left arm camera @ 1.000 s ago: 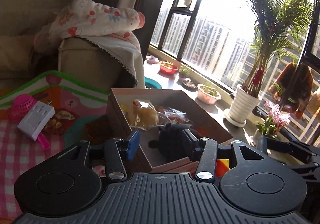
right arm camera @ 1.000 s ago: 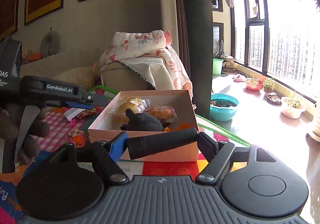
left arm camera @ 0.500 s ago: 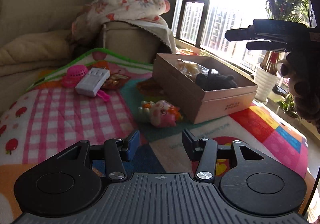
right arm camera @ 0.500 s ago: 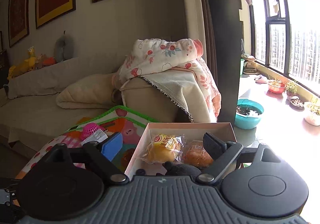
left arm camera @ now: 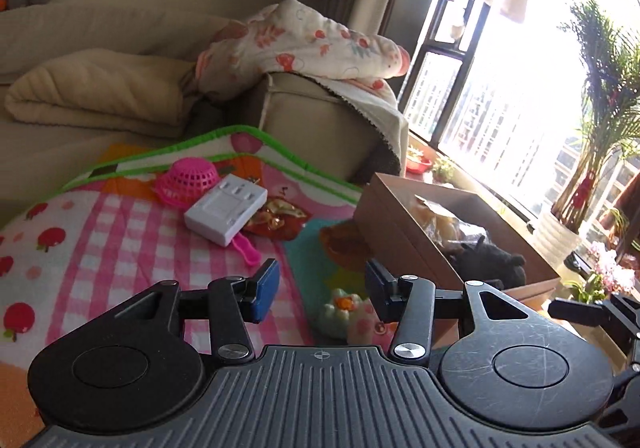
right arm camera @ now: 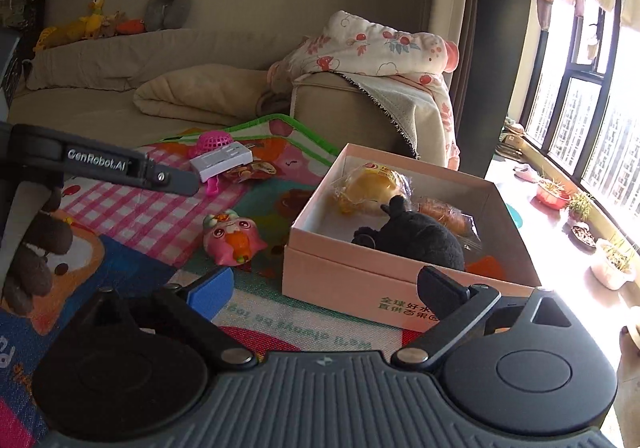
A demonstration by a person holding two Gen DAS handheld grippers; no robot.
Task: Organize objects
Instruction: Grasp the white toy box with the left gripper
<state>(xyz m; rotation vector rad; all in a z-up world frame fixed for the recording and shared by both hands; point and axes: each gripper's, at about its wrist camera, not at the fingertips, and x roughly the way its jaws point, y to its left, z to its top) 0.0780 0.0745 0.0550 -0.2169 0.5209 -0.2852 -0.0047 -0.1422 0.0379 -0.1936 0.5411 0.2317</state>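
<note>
- Living room, colourful patchwork play mat (left arm camera: pixel 120 232). My left gripper (left arm camera: pixel 320 288) has swung off the open cardboard box (left arm camera: pixel 400 232) toward the pink squishy toy (left arm camera: pixel 352 318), jaws part-open and empty.
- My right gripper (right arm camera: pixel 326 284) is opening and empty, its black cylinder gone; the black plush toy (right arm camera: pixel 416 236) lies boxed, so the pink toy looks next.

Both wrist views look slightly downward, low over the play mat (left arm camera: pixel 120 248), toward the sofa and window. The left view sits close behind the pink toy (left arm camera: pixel 352 318); the right faces the open box (right arm camera: pixel 400 280). Both share the box, toy and, seemingly, the white charger (left arm camera: pixel 226 210).
</note>
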